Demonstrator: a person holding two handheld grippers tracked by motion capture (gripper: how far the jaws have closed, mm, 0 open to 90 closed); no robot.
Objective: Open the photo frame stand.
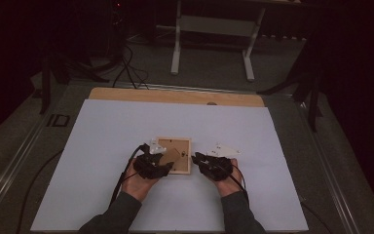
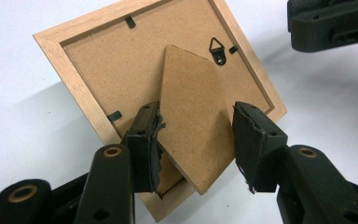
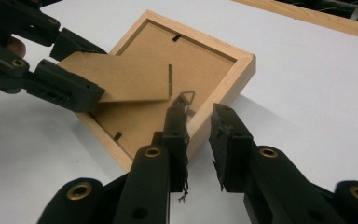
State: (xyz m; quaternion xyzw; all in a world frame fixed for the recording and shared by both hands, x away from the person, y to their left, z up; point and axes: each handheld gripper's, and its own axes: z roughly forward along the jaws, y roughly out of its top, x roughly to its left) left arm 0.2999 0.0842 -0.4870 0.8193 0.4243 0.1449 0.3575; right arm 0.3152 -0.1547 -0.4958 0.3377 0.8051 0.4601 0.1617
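A small wooden picture frame [image 1: 180,145] lies face down on the white sheet, its brown backing up [image 2: 102,60] [image 3: 205,56]. Its cardboard easel stand [image 2: 191,116] [image 3: 116,77] is swung up off the backing. My left gripper [image 1: 167,160] [image 2: 196,140] is shut on that stand, one pad on each side edge; it also appears in the right gripper view [image 3: 93,72]. My right gripper [image 1: 196,159] [image 3: 198,130] straddles the frame's right rail next to the metal hanger [image 3: 186,99], shut on the rail. Its tip appears in the left gripper view [image 2: 331,23].
The white sheet [image 1: 126,195] covers most of the table, with a wooden strip [image 1: 175,96] along its far edge. Beyond stand a white table's legs [image 1: 175,48] and floor cables [image 1: 126,68]. Black cables trail from both grippers toward the person's sleeves.
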